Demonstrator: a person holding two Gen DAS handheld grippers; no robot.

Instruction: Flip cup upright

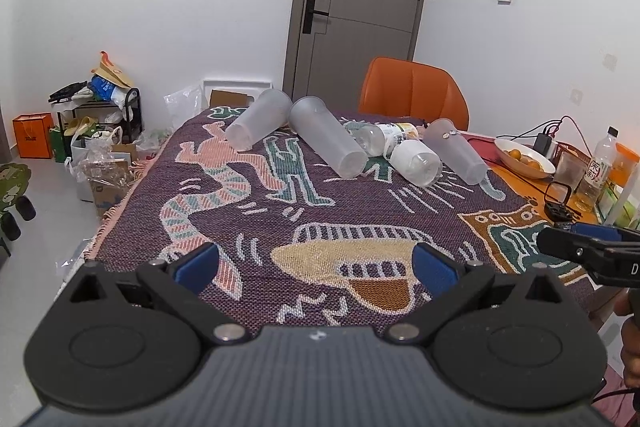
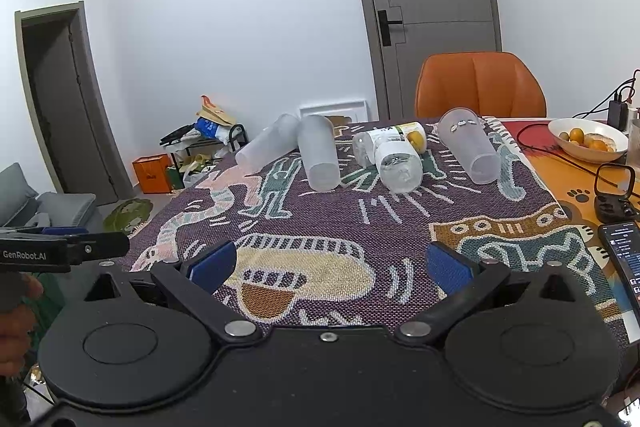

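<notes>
Three frosted plastic cups lie on their sides at the far end of the patterned cloth: a left cup (image 1: 258, 119) (image 2: 266, 145), a middle cup (image 1: 326, 141) (image 2: 319, 157) and a right cup (image 1: 456, 157) (image 2: 468, 149). Two clear bottles (image 1: 414, 161) (image 2: 396, 159) lie between the middle and right cups. My left gripper (image 1: 316, 265) is open and empty, low over the near part of the cloth. My right gripper (image 2: 328, 265) is open and empty too, also near the front, well short of the cups.
An orange chair (image 1: 414, 89) (image 2: 480, 85) stands behind the table. A white bowl of oranges (image 2: 586, 139), cables, a charger case (image 2: 614, 195) and a phone (image 2: 624, 259) lie on the right. Bags and boxes (image 1: 92, 131) clutter the floor on the left.
</notes>
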